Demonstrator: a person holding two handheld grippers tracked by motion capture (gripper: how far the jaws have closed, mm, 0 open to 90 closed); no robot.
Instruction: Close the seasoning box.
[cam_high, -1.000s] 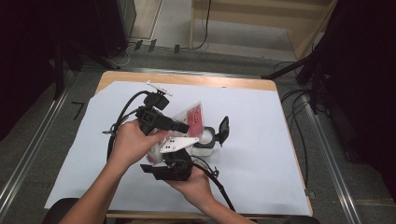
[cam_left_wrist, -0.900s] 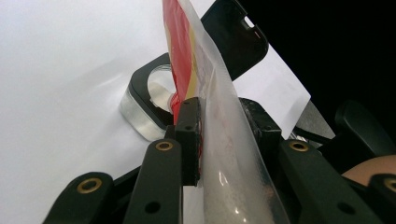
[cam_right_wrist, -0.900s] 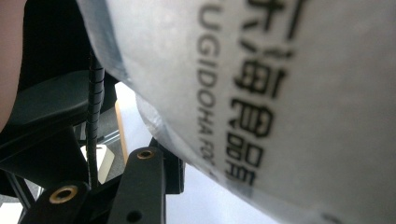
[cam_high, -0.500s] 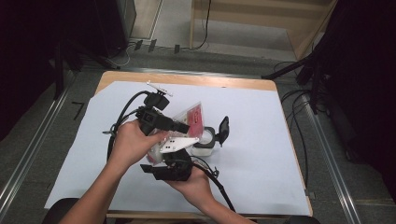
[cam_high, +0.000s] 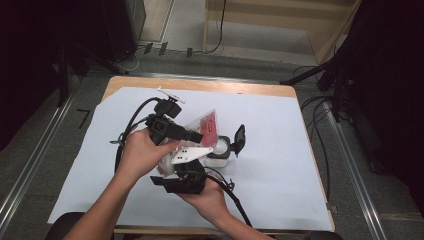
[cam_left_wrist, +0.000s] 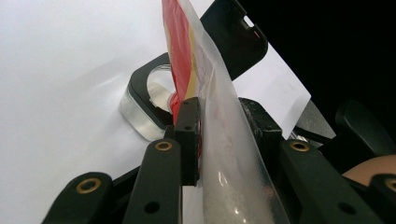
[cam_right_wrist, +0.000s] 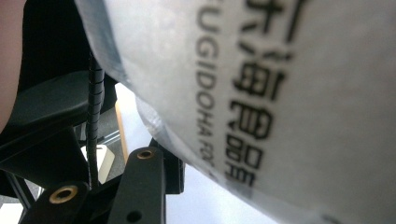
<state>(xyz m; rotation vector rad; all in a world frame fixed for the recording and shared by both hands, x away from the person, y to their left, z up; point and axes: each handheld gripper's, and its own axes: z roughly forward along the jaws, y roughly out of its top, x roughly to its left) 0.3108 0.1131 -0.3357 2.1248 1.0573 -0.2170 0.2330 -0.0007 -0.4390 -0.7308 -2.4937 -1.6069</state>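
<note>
Both grippers meet over the middle of the counter (cam_high: 280, 150), which is covered by a white sheet.

Left gripper (cam_left_wrist: 219, 126): its jaws are closed flat on a translucent plastic pouch (cam_left_wrist: 219, 140) with a red and yellow printed panel. The pouch stands on edge between the two black jaws and rises above them. From the high view the left gripper (cam_high: 192, 136) sits over the pouch (cam_high: 205, 125), held in the left hand (cam_high: 142, 155), with its cable looping off to the left.

Right gripper (cam_right_wrist: 154, 172): one black jaw shows at the bottom of its own view, pressed against the underside of the pouch (cam_right_wrist: 261, 93), whose dark printed lettering sits very close to the lens. The other jaw is hidden behind the pouch, so I cannot tell how far this pair is parted or whether it has a grip. From above, the right gripper (cam_high: 187, 170) lies low and near the person, cradled in the right hand (cam_high: 207, 197), just under the left gripper.

Just beyond the pouch stands a small clear container (cam_high: 220, 150) with a black rim, its black hinged lid (cam_high: 239, 140) flipped open and upright. In the left gripper view the container (cam_left_wrist: 140, 112) rests on the white sheet directly behind the pouch's lower edge; whether they touch is unclear.
</note>
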